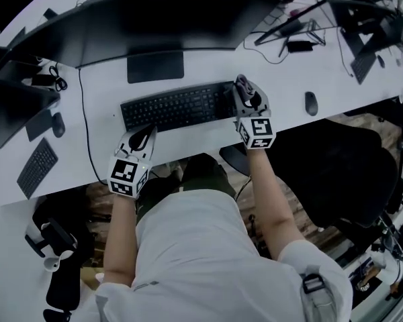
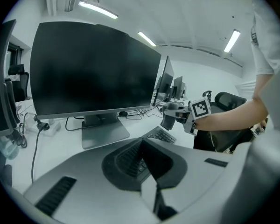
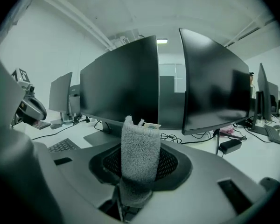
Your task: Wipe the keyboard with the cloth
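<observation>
1. Right gripper (image 1: 250,100), right of centre in the head view. Its jaws are clamped on the folded grey cloth (image 3: 140,150). In the right gripper view the cloth stands straight up out of the jaws, fuzzy side facing the camera.
2. Left gripper (image 1: 144,138), left of centre. Its jaws are together with nothing between them. The tips are at the lower-left corner of the keyboard (image 1: 174,106); I cannot tell whether they touch it or sit just above.
3. The black keyboard lies mid-frame on the white desk (image 1: 195,138), just below the monitor stand (image 1: 155,66). The cloth end of the right gripper is over the keyboard's right end.
4. A mouse (image 1: 311,102) sits well off to the right. A black cable (image 1: 86,126) runs down the desk to the left of the keyboard.
5. My read is that this is the start of a wiping pass from the right end.
6. To do the pass well:
   - Tip the right gripper so cloth, not jaw tips, meets the keys.
   - Press lightly and stroke along the key rows toward the left.
   - Overlap the passes, because the fold is narrow.
7. The left gripper at the corner likely serves as a stop; bracing there should prevent the board sliding.
8. Risk: the free end of the cloth may flop over and leave bare jaw on the keys.
</observation>
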A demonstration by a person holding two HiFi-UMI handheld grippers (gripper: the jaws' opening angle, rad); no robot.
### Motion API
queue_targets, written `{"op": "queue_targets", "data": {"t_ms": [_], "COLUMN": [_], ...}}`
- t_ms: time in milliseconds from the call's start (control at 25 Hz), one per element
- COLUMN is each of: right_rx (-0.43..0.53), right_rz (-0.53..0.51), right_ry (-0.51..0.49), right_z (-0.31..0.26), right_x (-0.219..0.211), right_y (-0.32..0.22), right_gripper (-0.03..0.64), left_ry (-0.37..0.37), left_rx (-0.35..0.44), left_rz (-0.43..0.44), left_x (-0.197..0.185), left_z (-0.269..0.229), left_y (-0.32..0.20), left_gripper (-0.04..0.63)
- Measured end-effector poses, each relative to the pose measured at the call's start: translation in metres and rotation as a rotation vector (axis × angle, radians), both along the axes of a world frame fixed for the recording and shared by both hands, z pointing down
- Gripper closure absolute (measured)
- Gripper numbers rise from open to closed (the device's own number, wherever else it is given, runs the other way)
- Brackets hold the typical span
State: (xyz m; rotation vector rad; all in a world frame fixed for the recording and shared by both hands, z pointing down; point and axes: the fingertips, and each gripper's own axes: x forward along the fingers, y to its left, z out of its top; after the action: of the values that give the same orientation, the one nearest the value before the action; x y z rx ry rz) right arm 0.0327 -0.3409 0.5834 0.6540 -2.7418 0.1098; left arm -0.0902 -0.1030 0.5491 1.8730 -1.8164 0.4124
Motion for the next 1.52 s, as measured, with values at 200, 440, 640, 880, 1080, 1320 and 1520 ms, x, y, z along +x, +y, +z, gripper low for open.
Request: {"op": "queue_targets", "data": {"t_ms": [200, 440, 640, 880, 1080, 1320, 1520], "right_rx": [0.003, 0.039, 0.109, 0.133, 0.133, 0.116, 0.078], "right_rz": [-0.053, -0.126, -0.182, -0.196, -0.19, -0.131, -0.056], "right_ry": [0.028, 0.051, 0.081, 0.111, 0.137, 0.155, 0.187], "right_z": [0.02, 0.036, 0.044, 0.055, 0.062, 0.067, 0.074], "right_x": [-0.018, -0.036, -0.044, -0.044, -0.04, -0.027, -0.007], "right_y": [-0.021, -0.025, -0.022, -0.016, -0.004, 0.005, 0.017], "right_gripper": [0.485, 0.485, 0.488, 0.494, 0.497, 0.499, 0.5], "left_ry": [0.003, 0.005, 0.006, -0.013, -0.004, 0.004, 0.015], "left_rx": [-0.042, -0.066, -0.074, -0.059, -0.044, -0.035, -0.025], "left_rz": [-0.063, -0.121, -0.136, -0.134, -0.128, -0.062, 0.0], "left_x": [-0.001, -0.001, 0.004, 0.003, -0.004, -0.009, -0.014], "left_z": [0.01, 0.017, 0.02, 0.016, 0.013, 0.012, 0.01], "left_y": [-0.005, -0.006, -0.007, -0.005, 0.0, 0.001, -0.002], "left_gripper": [0.594, 0.594, 0.594, 0.594, 0.594, 0.594, 0.594]}}
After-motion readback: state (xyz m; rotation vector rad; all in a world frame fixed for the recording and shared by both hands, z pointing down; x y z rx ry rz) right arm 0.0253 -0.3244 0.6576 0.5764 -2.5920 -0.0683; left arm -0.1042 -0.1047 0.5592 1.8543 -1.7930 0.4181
